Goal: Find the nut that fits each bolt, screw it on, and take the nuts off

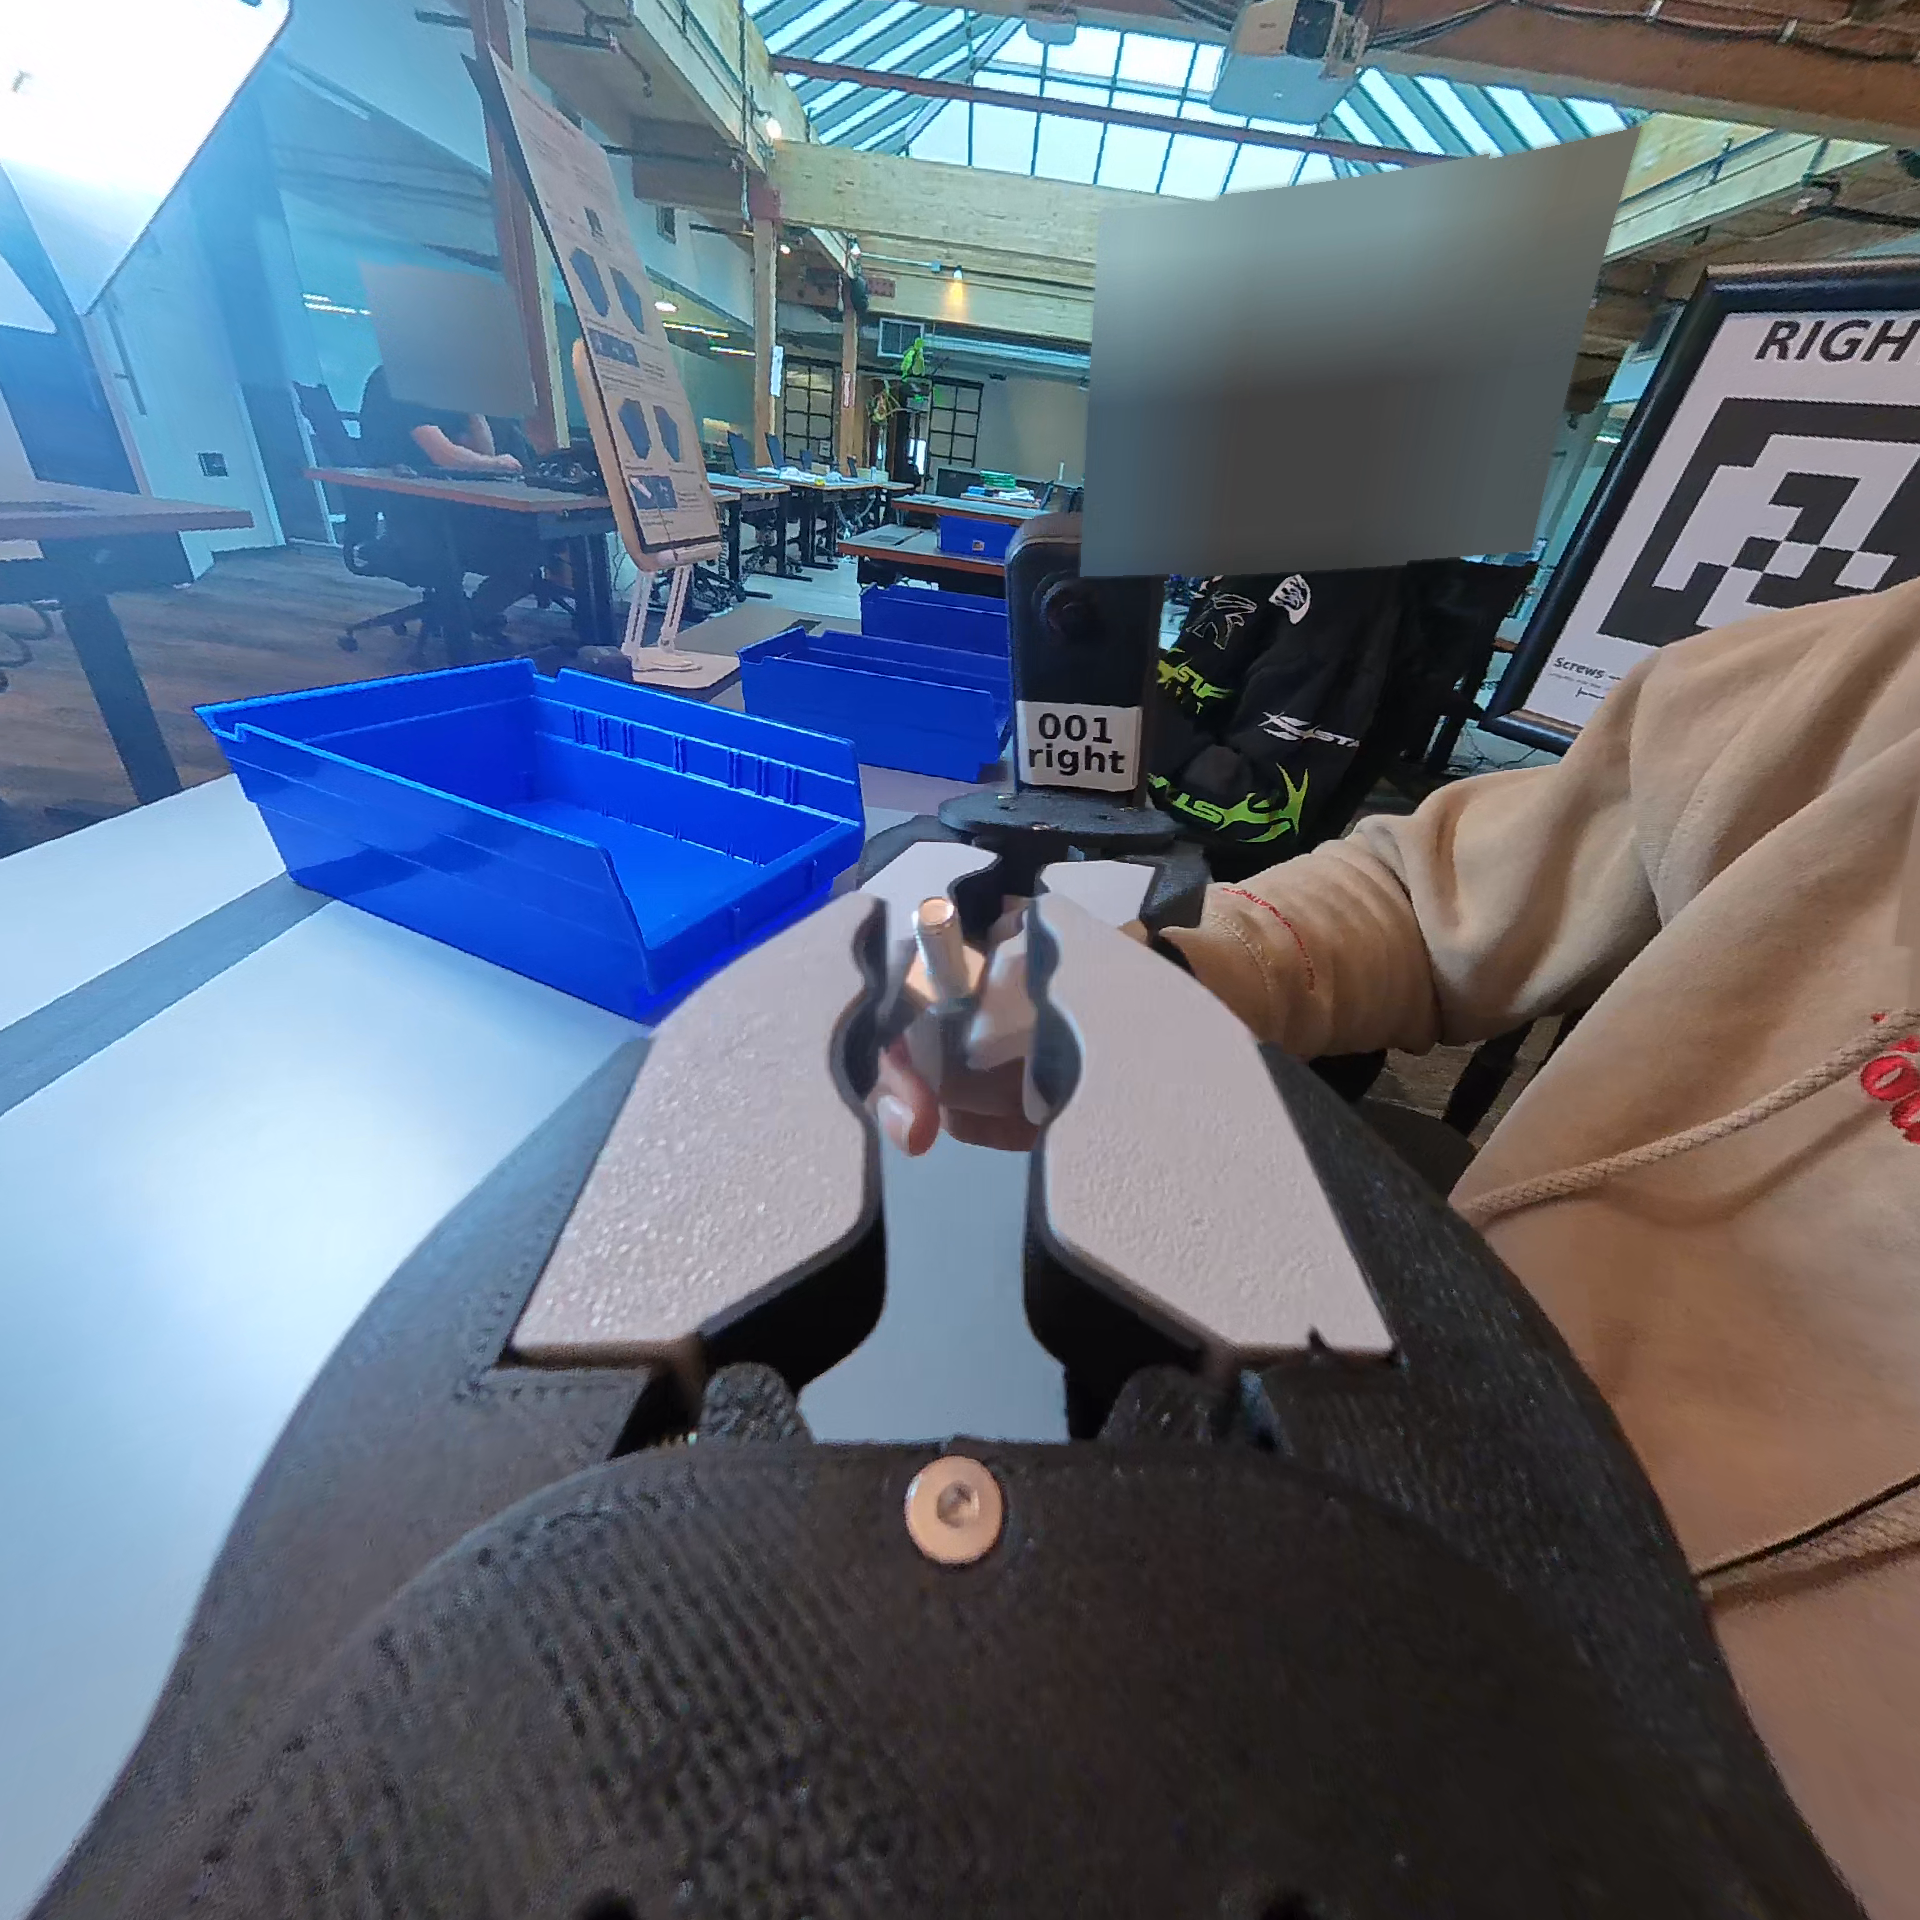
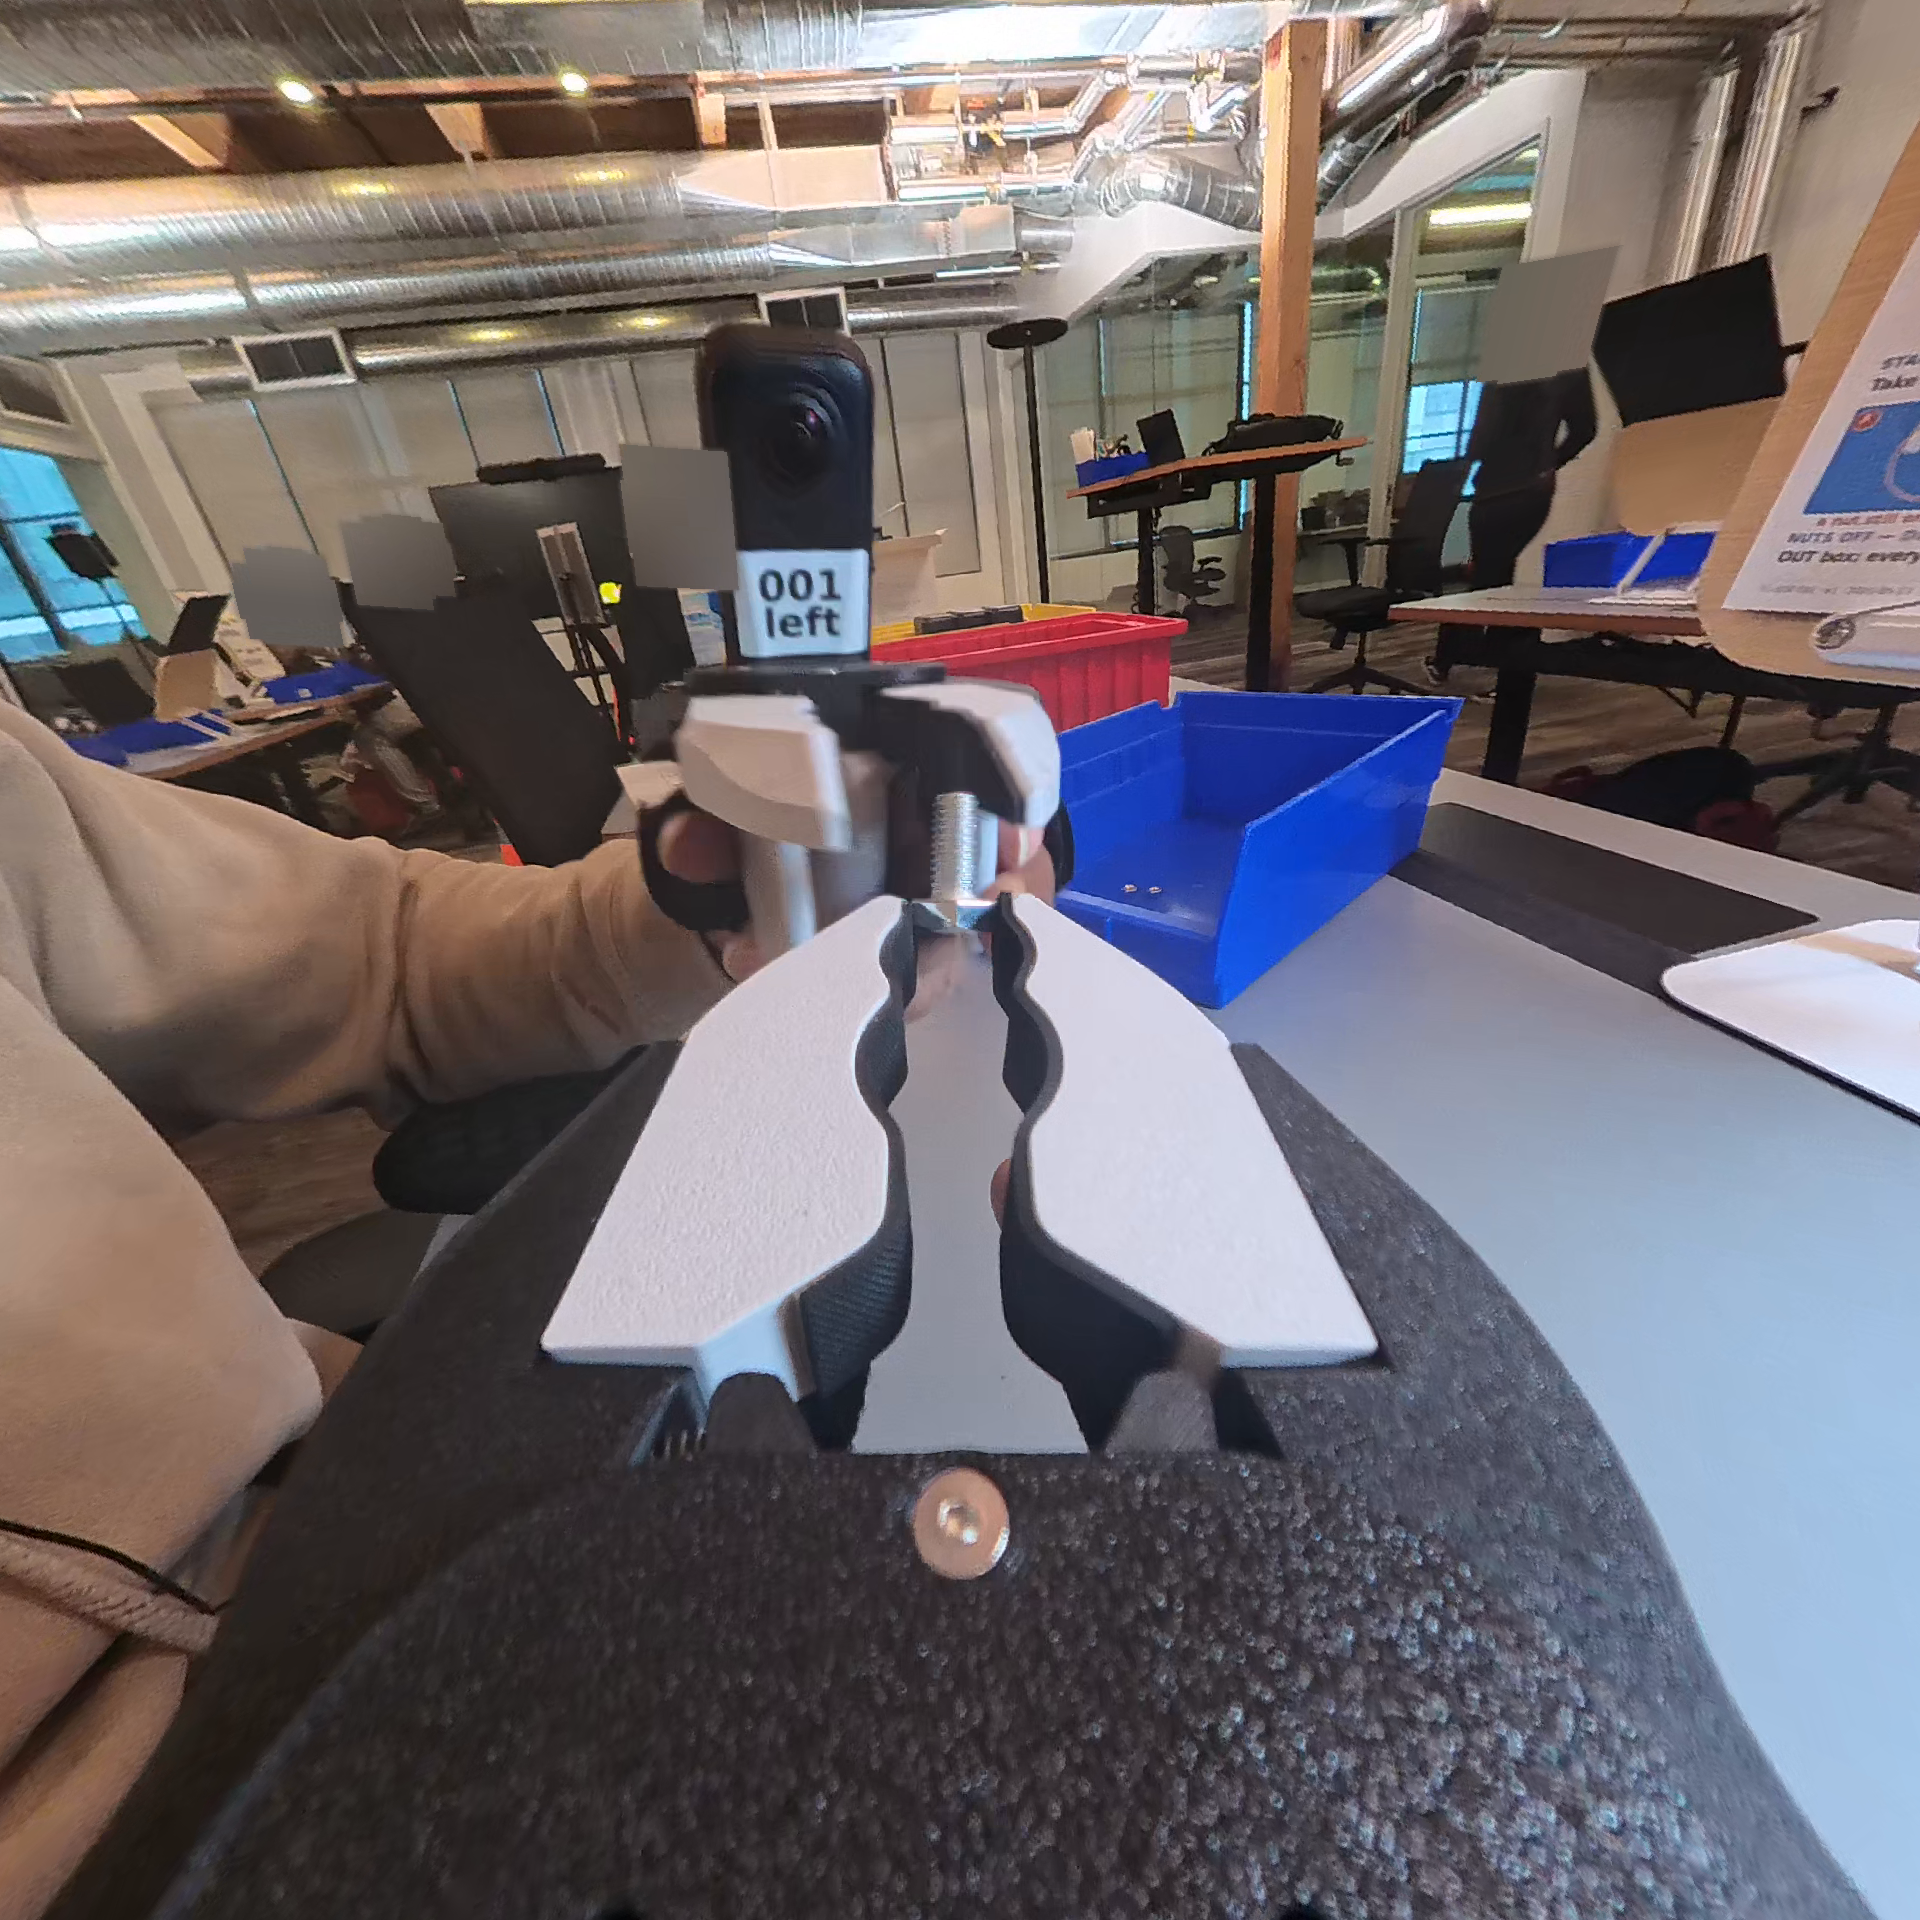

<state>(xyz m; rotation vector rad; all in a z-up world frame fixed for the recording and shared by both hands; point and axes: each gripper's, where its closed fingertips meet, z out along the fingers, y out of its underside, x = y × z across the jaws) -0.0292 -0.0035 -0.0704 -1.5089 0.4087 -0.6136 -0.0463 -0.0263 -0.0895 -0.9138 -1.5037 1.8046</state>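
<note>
In the left wrist view, the left gripper (image 1: 956,971) pinches a silver threaded steel bolt (image 1: 935,971) at its tips, right of the open blue plastic bin (image 1: 540,821) on the grey table (image 1: 208,1143). In the right wrist view, the right gripper (image 2: 954,914) clamps narrowly on the bolt's hex head (image 2: 951,914), left of the bin (image 2: 1247,831); the shank (image 2: 956,847) rises into the left gripper (image 2: 883,769).

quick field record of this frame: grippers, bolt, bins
left gripper: shut on the bolt's threaded shank
right gripper: shut on the bolt's hex end
bolt: silver, held in the air between both grippers
nut: cannot tell whether one is on
blue bin: on the table, two small brass-coloured pieces inside
second blue bin: on the table, looks empty
</note>
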